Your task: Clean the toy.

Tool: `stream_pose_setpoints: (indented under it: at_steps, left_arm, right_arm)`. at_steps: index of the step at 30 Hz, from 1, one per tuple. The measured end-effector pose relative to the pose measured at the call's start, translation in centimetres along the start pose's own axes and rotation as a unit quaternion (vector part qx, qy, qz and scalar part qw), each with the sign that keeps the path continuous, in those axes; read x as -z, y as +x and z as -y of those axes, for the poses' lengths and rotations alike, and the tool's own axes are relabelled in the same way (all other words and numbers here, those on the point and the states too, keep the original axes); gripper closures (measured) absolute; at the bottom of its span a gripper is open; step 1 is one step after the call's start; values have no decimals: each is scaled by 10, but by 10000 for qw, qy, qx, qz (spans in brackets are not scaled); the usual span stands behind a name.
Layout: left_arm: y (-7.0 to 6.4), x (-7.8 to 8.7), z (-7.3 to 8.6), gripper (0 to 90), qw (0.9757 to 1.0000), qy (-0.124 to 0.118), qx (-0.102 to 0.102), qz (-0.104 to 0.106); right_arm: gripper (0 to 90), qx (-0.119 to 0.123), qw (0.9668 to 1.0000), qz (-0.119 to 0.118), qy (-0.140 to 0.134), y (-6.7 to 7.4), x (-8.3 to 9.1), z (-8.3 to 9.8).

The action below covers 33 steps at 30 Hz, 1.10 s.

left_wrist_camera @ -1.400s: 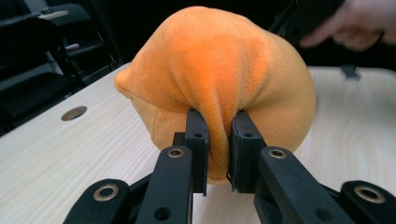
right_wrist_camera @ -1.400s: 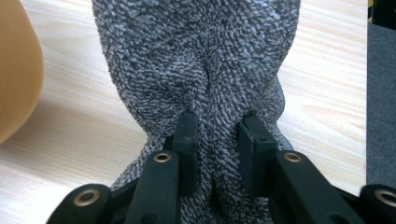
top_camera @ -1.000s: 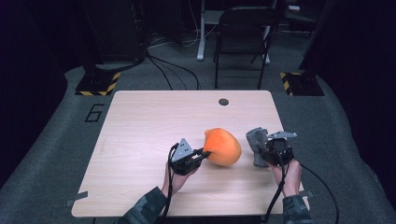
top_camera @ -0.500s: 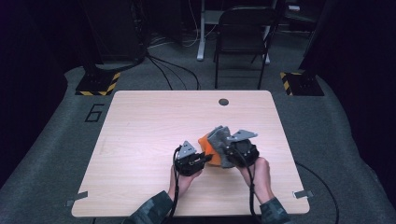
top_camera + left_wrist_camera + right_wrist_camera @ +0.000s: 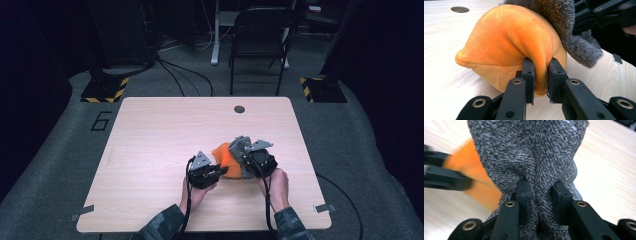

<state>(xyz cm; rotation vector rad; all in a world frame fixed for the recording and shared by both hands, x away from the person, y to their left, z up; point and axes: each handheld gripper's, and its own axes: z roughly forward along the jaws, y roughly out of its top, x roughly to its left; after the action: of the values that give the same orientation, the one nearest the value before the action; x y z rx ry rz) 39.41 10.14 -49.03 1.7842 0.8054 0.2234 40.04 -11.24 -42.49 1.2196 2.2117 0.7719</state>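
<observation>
Your left gripper (image 5: 541, 75) is clamped on a fold of the orange plush cushion (image 5: 509, 47), lying at 5 o'clock of the wooden table (image 5: 150, 135). Your right gripper (image 5: 541, 195) pinches the grey fuzzy cloth (image 5: 531, 152), touching the cushion's 3 o'clock side.

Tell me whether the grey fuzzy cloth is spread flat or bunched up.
Bunched up. The grey fuzzy cloth puckers into folds where the right hand-held gripper pinches it, and it lies heaped against the orange plush piece.
</observation>
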Motion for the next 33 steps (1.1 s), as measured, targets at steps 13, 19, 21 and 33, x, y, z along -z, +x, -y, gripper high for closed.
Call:
stream_pose_setpoints:
  at_steps: [13, 19, 21, 33]
  left_arm:
    - [2, -1, 1, 778, 9999, 58, -65, 103]
    - [2, -1, 1, 774, 9999, 48, -9, 149]
    - [2, -1, 1, 773, 9999, 48, -21, 157]
    - [1, -2, 1, 772, 9997, 106, -180, 134]
  right_arm:
    - [702, -606, 9954, 108, 736, -42, -49, 39]
    - [700, -704, 9946, 88, 752, -55, -42, 39]
    - [698, -693, 9964, 70, 479, -56, -21, 27]
    - [684, 313, 9991, -252, -103, 16, 9, -7]
